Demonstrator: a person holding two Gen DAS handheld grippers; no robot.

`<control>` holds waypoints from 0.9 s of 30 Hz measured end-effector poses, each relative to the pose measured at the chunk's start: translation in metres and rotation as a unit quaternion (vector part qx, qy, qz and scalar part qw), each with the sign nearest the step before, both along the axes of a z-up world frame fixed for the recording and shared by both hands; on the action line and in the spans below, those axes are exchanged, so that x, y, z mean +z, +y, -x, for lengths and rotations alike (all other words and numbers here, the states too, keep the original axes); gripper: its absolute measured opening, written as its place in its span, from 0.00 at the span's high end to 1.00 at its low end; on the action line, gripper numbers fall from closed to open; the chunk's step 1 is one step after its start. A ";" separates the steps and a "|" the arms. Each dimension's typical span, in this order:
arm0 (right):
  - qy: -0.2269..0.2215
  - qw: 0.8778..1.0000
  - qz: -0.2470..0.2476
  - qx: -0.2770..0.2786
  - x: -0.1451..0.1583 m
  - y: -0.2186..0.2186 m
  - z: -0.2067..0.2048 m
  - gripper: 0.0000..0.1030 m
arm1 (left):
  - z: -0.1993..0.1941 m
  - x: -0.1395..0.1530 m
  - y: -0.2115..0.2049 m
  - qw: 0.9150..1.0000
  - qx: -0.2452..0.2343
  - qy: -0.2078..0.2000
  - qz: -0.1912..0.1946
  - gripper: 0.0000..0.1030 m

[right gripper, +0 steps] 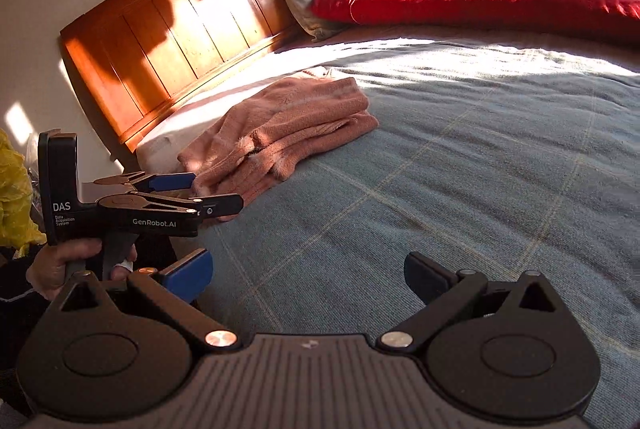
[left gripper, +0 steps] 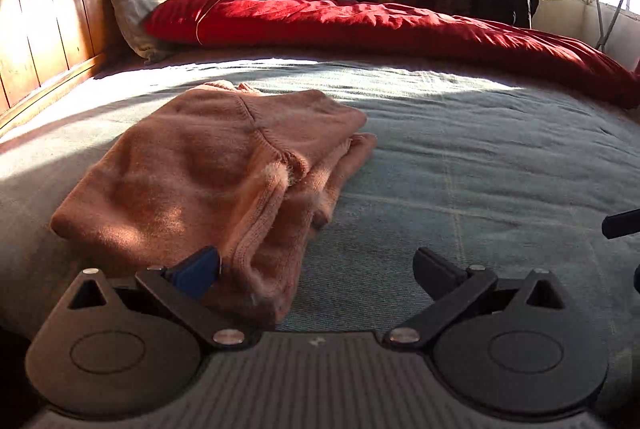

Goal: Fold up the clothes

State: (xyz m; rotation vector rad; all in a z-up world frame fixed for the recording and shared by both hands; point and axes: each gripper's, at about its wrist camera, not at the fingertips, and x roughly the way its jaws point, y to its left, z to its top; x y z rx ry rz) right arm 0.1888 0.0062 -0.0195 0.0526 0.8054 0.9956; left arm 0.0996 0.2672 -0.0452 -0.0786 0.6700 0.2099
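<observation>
Clearly you are late in the fold: the pink sweater (left gripper: 208,165) lies on the grey-blue bedspread (left gripper: 480,157) already doubled into a thick, layered bundle, near the wooden headboard (right gripper: 180,25) and well apart from the red duvet (left gripper: 360,21) at the far side of the bed.

Your left gripper (left gripper: 316,269) is spread wide and holds nothing. Its blue-padded finger (left gripper: 198,271) sits just at the near ribbed edge of the sweater, though you cannot tell from either view whether it touches the cloth. From the right wrist view the same left gripper (right gripper: 208,195) shows low at the bundle's near corner, held by your hand (right gripper: 60,261).

Your right gripper (right gripper: 308,277) is also spread and empty, hanging over bare bedspread, beside and apart from the sweater.

Judging by the pile, the folding itself looks nearly done, but the layers are uneven: one edge pokes out on the right side and the near hem is bunched. Your next move probably calls for closing the left fingers on that near edge, or pressing the layers square, taking all thicknesses together so the soft knit does not slide open.
</observation>
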 end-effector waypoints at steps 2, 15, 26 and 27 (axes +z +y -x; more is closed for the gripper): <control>0.000 1.000 0.003 0.000 0.000 0.000 0.003 0.00 | 0.009 0.001 -0.003 1.000 0.001 -0.010 0.006 0.01; -0.012 1.000 0.026 -0.003 0.001 -0.008 0.025 0.00 | -0.013 -0.019 -0.002 0.998 0.056 -0.026 0.005 0.01; -0.030 0.999 0.040 0.011 0.004 -0.001 0.036 0.00 | 0.031 0.004 -0.017 0.991 0.124 -0.033 -0.026 0.01; -0.035 0.998 0.040 0.016 0.005 0.000 0.039 0.00 | 0.035 0.007 -0.019 0.991 0.126 -0.035 -0.032 0.01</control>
